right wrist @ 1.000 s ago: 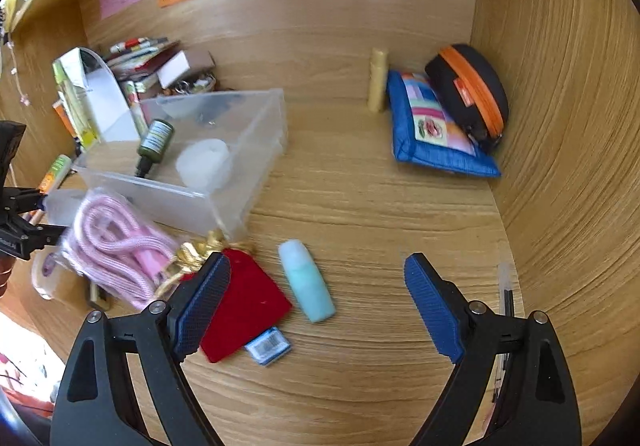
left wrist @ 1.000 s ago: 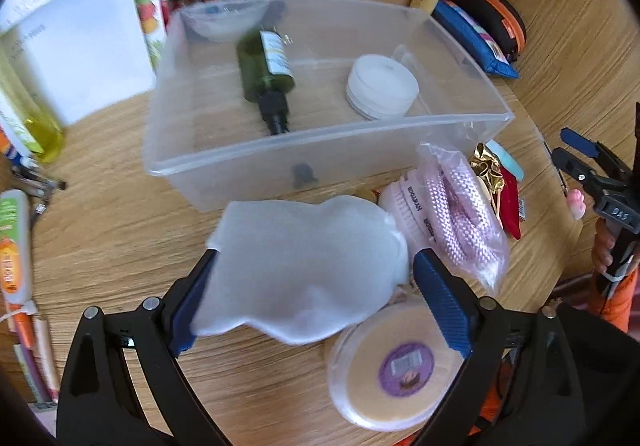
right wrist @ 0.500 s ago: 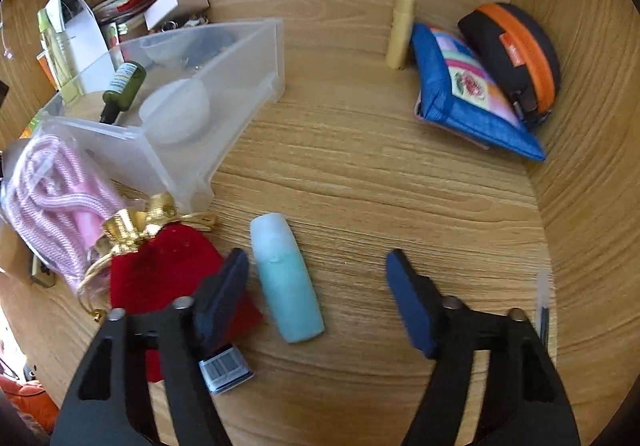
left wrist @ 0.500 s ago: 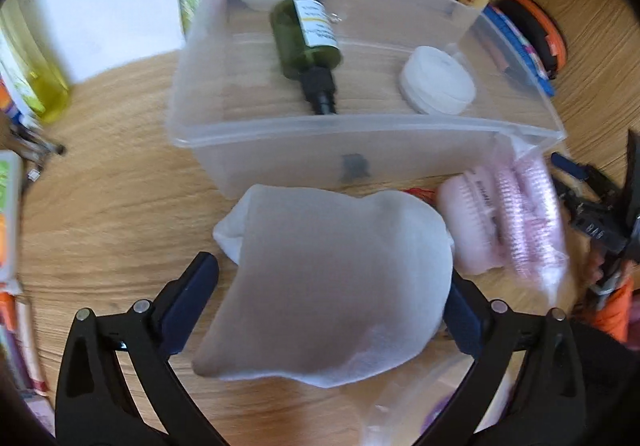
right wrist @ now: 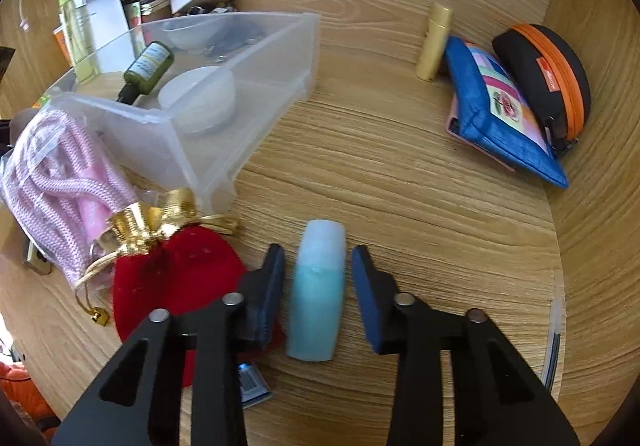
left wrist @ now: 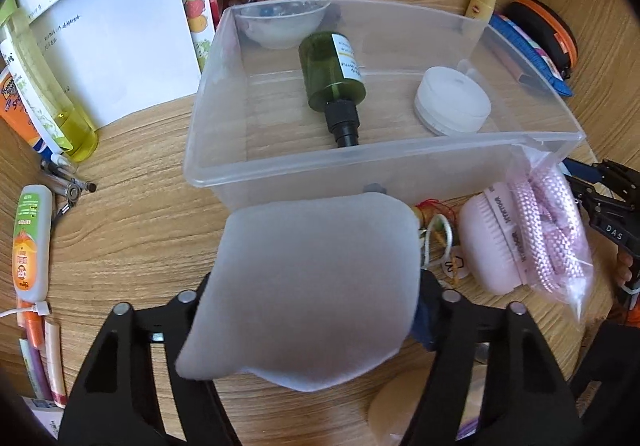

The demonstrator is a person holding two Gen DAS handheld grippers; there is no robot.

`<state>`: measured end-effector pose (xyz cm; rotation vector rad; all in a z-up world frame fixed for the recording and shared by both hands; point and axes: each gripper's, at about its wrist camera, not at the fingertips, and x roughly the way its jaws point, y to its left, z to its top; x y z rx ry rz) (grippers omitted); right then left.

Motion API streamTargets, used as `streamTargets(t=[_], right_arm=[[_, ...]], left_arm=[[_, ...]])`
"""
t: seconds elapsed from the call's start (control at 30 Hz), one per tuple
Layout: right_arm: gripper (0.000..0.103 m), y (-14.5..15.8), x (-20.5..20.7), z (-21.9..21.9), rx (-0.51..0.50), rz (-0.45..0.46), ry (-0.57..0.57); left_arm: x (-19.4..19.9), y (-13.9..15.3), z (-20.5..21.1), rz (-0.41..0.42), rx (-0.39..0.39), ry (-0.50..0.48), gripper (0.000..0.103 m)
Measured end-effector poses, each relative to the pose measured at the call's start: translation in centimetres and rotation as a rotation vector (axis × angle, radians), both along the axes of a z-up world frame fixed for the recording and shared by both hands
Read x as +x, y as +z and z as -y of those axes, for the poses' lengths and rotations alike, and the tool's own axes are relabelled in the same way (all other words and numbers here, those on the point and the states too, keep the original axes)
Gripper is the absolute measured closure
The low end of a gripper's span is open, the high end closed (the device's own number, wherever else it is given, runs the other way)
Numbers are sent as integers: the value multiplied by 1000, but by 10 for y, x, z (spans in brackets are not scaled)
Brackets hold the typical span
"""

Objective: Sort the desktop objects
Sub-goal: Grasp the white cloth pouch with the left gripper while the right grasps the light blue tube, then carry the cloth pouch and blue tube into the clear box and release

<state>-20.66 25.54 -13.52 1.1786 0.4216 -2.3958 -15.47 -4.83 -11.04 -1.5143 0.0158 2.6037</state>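
Holding a soft white pad [left wrist: 308, 290] tight, the left gripper [left wrist: 316, 310] waits just before the clear bin [left wrist: 280, 169] at 12 o'clock; the right gripper [right wrist: 318, 286] sits open around a blue tube [right wrist: 318, 294]. Only a green bottle [left wrist: 332, 73] and white jar [left wrist: 452, 101] are sorted; lots remains

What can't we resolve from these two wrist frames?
- Left wrist: the white cloth hides the left gripper fingers, so the contact is unseen.
- Left wrist: round tan container is covered by cloth and frame; its label is unreadable.
- Right wrist: barcoded item sits under the right gripper; identity unclear.
- Right wrist: green bottle label is too small.
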Motion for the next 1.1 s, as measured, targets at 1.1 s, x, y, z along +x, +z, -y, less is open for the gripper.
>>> streamTargets(t=[1.1], right_arm=[[80, 83, 30, 15, -151, -135, 37]], left_arm=[[54, 74, 57, -234, 141, 131, 58]])
